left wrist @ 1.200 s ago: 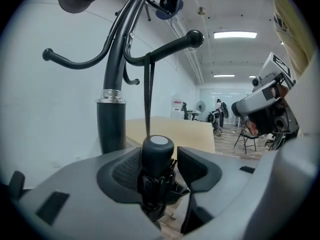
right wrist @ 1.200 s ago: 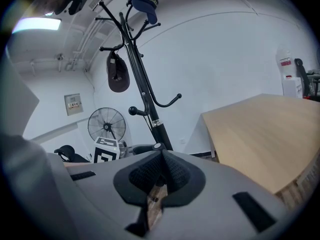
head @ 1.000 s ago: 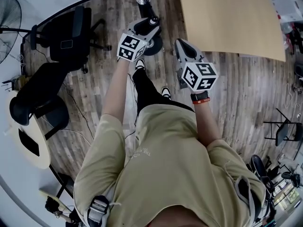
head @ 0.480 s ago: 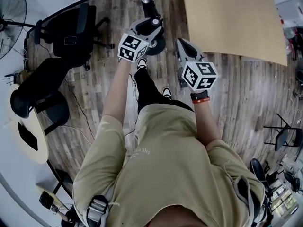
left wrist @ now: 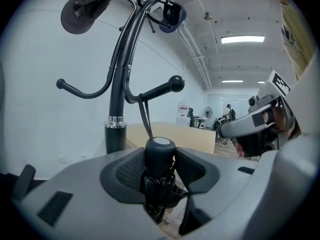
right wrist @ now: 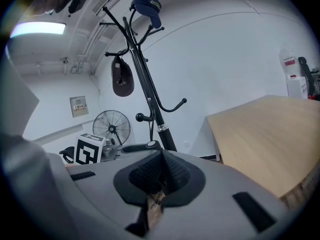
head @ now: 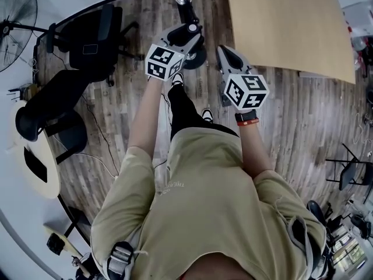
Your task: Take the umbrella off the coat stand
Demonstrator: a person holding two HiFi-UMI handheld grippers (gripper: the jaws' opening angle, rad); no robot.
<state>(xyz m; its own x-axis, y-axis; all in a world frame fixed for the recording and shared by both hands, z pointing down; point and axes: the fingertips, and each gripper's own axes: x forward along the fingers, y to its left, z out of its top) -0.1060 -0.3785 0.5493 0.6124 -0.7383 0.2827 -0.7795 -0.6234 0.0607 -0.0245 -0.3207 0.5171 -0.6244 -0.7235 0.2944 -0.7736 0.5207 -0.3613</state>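
The right gripper [right wrist: 161, 166] has its jaws closed on each other with nothing between the pads. Just to its left, the left gripper [left wrist: 160, 169] is clamped on the folded black umbrella [left wrist: 160, 146], pads pressing either side below its round cap; the umbrella's lower length is hidden behind the gripper's grey body. From the head view the umbrella shows only as a rounded end poking past the left gripper [head: 185, 37]. A thin strap [left wrist: 145, 116] runs from the cap up toward a knobbed hook [left wrist: 176, 83] on the coat stand [left wrist: 117, 99], but where it meets that arm is hard to make out. Higher pegs carry a grey cap [left wrist: 82, 11] and a blue cap [left wrist: 172, 14], partly cropped. Beyond stands a wooden bench [right wrist: 260, 134], its far end cut off.
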